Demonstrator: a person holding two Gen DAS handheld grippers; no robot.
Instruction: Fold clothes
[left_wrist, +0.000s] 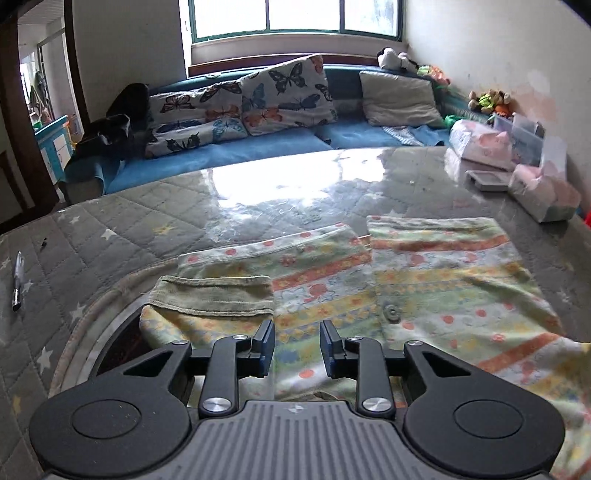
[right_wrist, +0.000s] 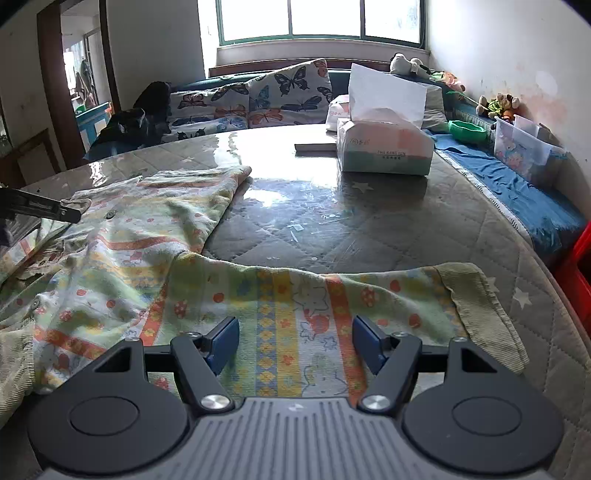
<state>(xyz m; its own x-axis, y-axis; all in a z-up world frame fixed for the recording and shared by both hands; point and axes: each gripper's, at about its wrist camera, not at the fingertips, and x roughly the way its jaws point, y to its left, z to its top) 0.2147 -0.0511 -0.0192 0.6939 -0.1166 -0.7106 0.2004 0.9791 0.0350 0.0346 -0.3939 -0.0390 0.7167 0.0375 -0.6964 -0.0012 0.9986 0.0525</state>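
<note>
The patterned garment (left_wrist: 424, 280) lies spread on the quilted surface (right_wrist: 332, 221), which has a glossy clear cover over it. It is a small buttoned top in pale green with orange and yellow bands. In my left view one sleeve, with its ribbed cuff (left_wrist: 210, 295), is turned in across the body. In my right view the other sleeve (right_wrist: 303, 295) stretches out sideways, its cuff (right_wrist: 484, 314) near the surface's edge.

My left claw (left_wrist: 297, 343) hangs low over the body near the folded-in sleeve, its jaws apart with nothing between them. My right claw (right_wrist: 295, 343) stands wide apart just above the outstretched sleeve, also gripping nothing.

I judge the fold to be partway: one sleeve is in, the other is still flat and out. This could be a fold being built up, or the same garment being laid open again; the pictures fit both.

If I am folding, the right sleeve needs a pinch through one layer near the cuff, then a carry across the chest. The fabric looks soft and limp, so it may drag or bunch. The tissue box (right_wrist: 384, 147) stands well clear.
</note>
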